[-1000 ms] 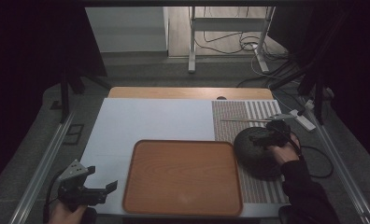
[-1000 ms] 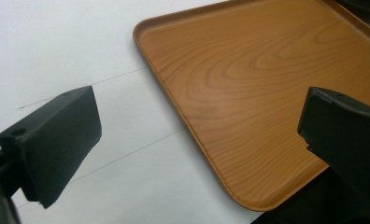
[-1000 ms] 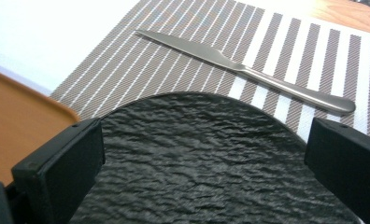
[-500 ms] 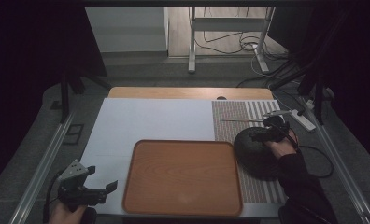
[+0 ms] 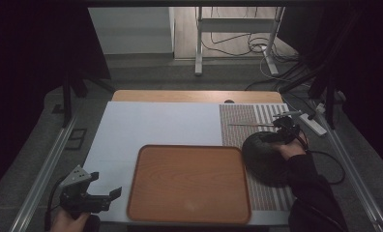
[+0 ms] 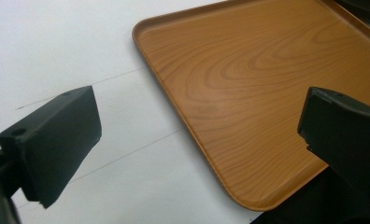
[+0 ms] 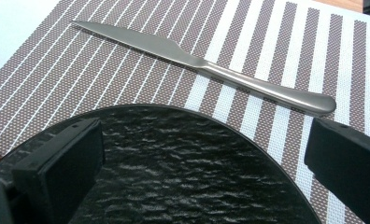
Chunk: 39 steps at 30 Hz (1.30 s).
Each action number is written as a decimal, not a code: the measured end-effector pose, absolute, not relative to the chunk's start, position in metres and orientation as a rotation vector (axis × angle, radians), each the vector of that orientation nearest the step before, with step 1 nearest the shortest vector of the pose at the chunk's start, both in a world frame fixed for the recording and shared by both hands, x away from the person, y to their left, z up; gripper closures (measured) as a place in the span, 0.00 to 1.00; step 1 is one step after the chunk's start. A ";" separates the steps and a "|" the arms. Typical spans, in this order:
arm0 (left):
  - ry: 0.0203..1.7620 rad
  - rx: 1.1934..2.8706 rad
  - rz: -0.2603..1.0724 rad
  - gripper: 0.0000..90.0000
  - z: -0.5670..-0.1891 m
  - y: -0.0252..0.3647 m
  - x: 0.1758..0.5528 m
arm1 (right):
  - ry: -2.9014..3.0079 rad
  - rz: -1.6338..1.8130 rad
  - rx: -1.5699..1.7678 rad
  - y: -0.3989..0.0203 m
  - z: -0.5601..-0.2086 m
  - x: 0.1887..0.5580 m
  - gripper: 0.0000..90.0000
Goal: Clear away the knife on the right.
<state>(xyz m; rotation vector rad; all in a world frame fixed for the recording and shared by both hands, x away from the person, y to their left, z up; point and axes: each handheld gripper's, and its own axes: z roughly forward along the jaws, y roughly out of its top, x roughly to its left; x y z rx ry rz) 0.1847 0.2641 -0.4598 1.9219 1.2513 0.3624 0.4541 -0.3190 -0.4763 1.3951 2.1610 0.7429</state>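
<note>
In the high view, a white table (image 5: 151, 128) carries a wooden tray (image 5: 189, 182) at the middle of its near edge. A striped mat (image 5: 257, 145) covers the table's right side. On the mat lies a black plate (image 5: 264, 159), just right of the tray's far right corner, and a knife (image 5: 250, 125) lies across the mat beyond the plate, near the mat's far edge. The right gripper (image 5: 285, 126) hovers over the plate's far right rim, between plate and knife, with the person's hand (image 5: 288, 149) behind it over the plate. The left gripper (image 5: 100, 197) sits at the table's near left corner, well apart from the tray's left edge, its jaws spread and holding nothing.

In the left gripper view, the left gripper (image 6: 197, 144) has its two black jaws wide apart and empty. Between them show the white table (image 6: 57, 46) and the tray (image 6: 258, 84), whose near left corner lies ahead of the jaws, untouched.

In the right gripper view, the right gripper (image 7: 202, 163) is released, jaws spread wide over the plate (image 7: 183, 168), gripping nothing. The plate's rough black surface fills the space between them. Past its rim the knife (image 7: 206, 65) lies flat on the mat (image 7: 127, 60), blade pointing left and handle right, clear of the plate and of both jaws.
</note>
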 end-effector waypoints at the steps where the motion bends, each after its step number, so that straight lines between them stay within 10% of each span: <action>1: 1.252 1.922 0.362 0.00 -0.460 0.264 0.185 | 2.163 0.738 1.400 -0.319 -0.476 0.455 0.00; 10: 1.251 1.923 0.360 0.00 -0.460 0.264 0.185 | 2.171 0.714 1.400 -0.320 -0.473 0.467 0.12; 26: 1.247 1.928 0.359 0.00 -0.460 0.264 0.185 | 2.274 0.670 1.383 -0.331 -0.471 0.497 1.00; 39: 1.246 1.926 0.359 0.00 -0.460 0.264 0.185 | 2.190 0.601 1.438 -0.339 -0.484 0.531 1.00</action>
